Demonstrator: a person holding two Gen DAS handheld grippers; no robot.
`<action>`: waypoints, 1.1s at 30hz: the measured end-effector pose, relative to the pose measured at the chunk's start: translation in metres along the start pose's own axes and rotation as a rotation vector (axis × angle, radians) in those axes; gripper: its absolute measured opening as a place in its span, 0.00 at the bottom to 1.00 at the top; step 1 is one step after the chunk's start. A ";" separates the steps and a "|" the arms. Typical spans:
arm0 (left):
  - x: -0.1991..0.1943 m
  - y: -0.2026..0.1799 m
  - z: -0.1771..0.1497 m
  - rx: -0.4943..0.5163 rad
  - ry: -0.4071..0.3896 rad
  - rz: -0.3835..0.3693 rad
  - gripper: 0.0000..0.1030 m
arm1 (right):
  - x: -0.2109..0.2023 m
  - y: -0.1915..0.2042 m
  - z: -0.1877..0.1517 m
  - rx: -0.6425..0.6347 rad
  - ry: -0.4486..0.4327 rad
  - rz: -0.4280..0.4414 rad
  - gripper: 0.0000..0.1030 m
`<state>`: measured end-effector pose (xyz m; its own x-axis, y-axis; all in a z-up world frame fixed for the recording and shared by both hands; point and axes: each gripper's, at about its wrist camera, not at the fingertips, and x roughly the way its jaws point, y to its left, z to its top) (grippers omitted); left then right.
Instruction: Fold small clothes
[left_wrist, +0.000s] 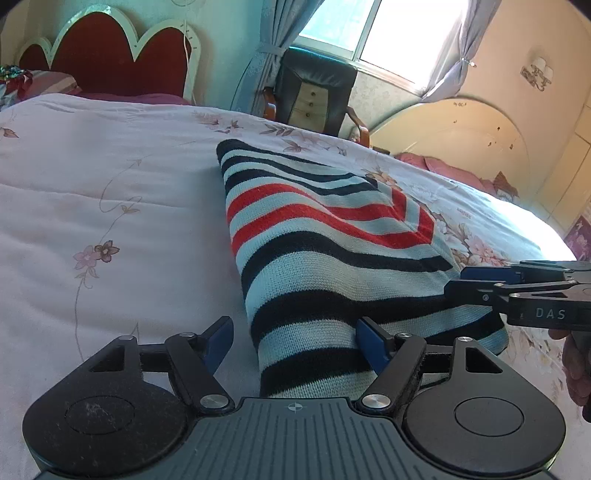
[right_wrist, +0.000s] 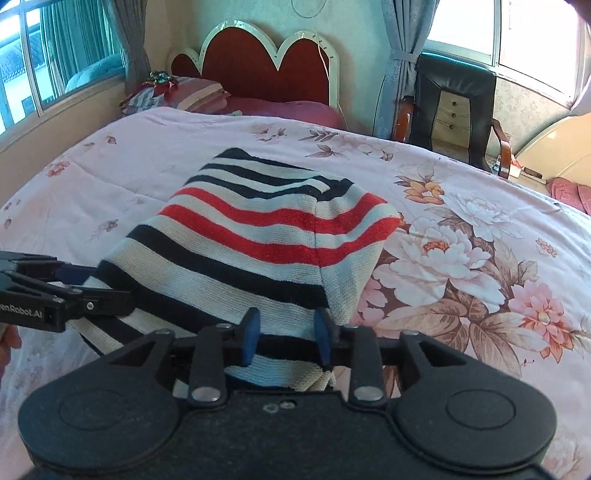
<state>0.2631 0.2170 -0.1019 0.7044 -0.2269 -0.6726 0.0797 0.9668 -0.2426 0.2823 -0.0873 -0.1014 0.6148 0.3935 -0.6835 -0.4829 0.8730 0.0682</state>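
Striped knitwear (left_wrist: 325, 258), a folded garment in navy, pale blue and red bands, lies on the bed's floral quilt (left_wrist: 110, 184) in the left wrist view, reaching from the near edge of the bed toward the middle. The left tongs (left_wrist: 293, 345) stand wide apart at the garment's near end: the left blue pad sits over bare quilt, clear of the cloth, and the right blue pad rests on top of the knit, so nothing is gripped. From the right side of this view the right tongs (left_wrist: 469, 282) reach in to the garment's right edge, with part of a hand (left_wrist: 576, 369) below them. A scalloped red headboard (left_wrist: 110, 55) stands at the far end of the bed, and a dark armchair (left_wrist: 314, 88) sits by the window.

In the right wrist view the same garment (right_wrist: 266, 236) fills the middle of the quilt (right_wrist: 480, 240). The right tongs (right_wrist: 286, 338) are partly open, their blue pads straddling the near hem; whether the pads press the cloth cannot be told. The left tongs (right_wrist: 92, 284) enter from the left at the garment's left edge.
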 end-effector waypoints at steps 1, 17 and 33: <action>-0.003 -0.001 -0.001 -0.001 -0.004 0.003 0.71 | -0.005 0.000 -0.002 0.006 -0.010 -0.003 0.40; -0.057 -0.050 -0.031 0.026 -0.051 0.100 0.82 | -0.074 -0.006 -0.049 0.108 -0.023 -0.080 0.49; -0.174 -0.121 -0.096 0.051 -0.134 0.099 0.91 | -0.197 0.034 -0.106 0.120 -0.085 -0.080 0.69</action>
<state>0.0635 0.1277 -0.0223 0.7981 -0.1163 -0.5912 0.0387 0.9891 -0.1423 0.0791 -0.1660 -0.0417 0.7012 0.3401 -0.6266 -0.3555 0.9286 0.1062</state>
